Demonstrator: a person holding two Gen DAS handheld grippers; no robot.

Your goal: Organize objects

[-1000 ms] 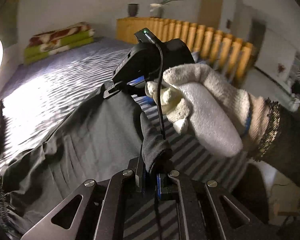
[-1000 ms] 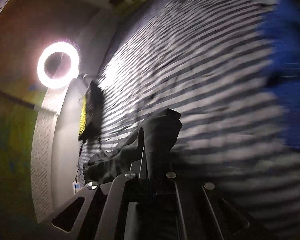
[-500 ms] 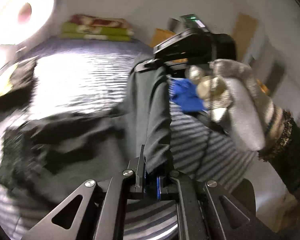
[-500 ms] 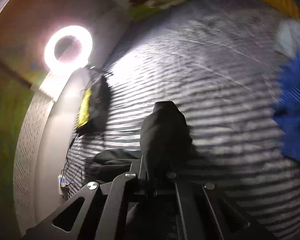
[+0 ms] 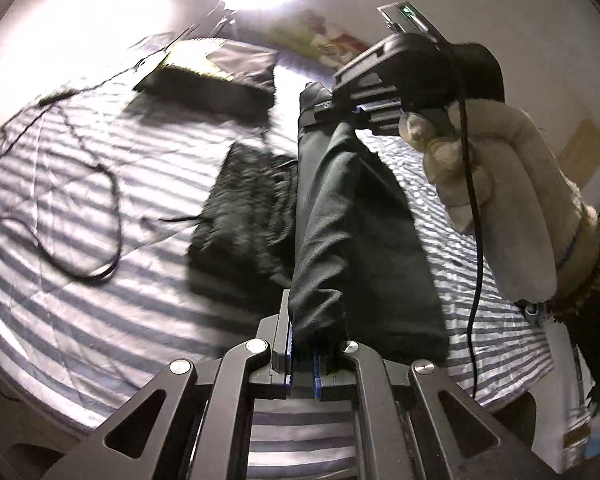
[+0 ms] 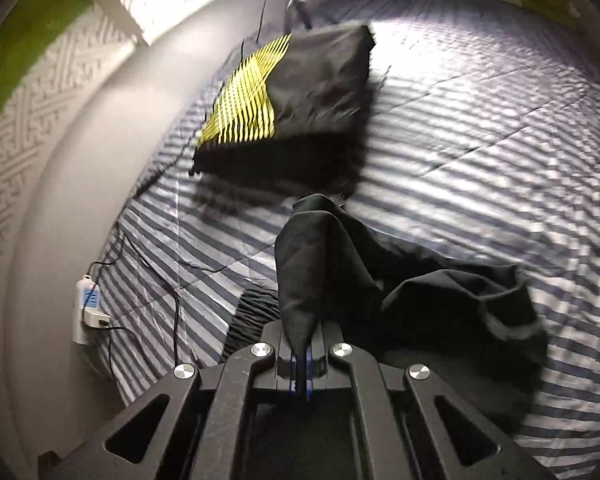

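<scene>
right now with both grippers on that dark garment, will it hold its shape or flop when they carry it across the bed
Probably floppy: the dark garment sags and folds between the left gripper and right gripper. It looks light, since thin pinches hold it. Its loose end bunches on the striped bed cover, so it may drag.

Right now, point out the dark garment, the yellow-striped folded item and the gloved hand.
dark garment (image 5: pixel 340 216): left wrist view, stretched middle.
yellow-striped folded item (image 6: pixel 252 108): right wrist view, yellow stripes.
gloved hand (image 5: pixel 512 184): left wrist view, back of glove.

Black claw (image 5: pixel 303 364) frames with silver screws, blue pads; cream knit glove (image 5: pixel 500 196), dark sleeve.
</scene>
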